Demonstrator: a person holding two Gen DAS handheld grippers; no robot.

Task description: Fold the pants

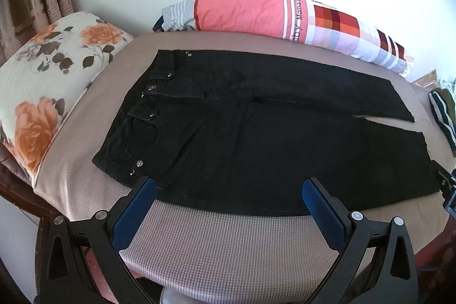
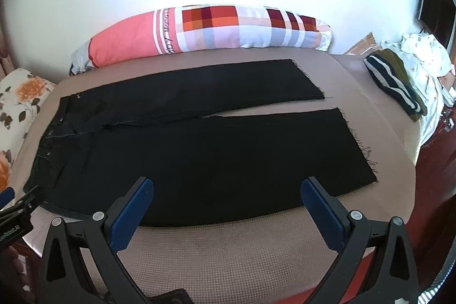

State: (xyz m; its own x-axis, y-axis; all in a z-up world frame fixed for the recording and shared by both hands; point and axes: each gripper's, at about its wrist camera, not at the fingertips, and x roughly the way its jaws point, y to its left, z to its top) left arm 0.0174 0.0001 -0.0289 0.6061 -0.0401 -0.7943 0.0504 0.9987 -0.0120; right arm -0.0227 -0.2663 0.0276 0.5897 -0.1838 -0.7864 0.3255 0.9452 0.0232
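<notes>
- Pants (image 1: 256, 138): black, laid flat and full length on the bed (image 1: 216, 241), waistband at 9 o'clock in the left wrist view, both legs running toward 3 o'clock.
- Legs: side by side, parted by a narrow gap near the frayed hems (image 2: 353, 138); neither lies over the other.
- Progress: judged not started. No fold shows anywhere; the leg-over-leg fold and the lengthwise folds all remain.
- Left gripper (image 1: 228, 190): jaws spread wide, nothing between them, hovering over the near edge of the pants by the waistband.
- Right gripper (image 2: 226, 190): jaws equally wide and empty, over the near edge of the near leg.
- Surroundings: floral pillow (image 1: 48, 81) at 9 o'clock, checked pillow (image 2: 228, 27) at 12 o'clock, striped garment (image 2: 396, 81) at 2 o'clock, all clear of the pants.
</notes>
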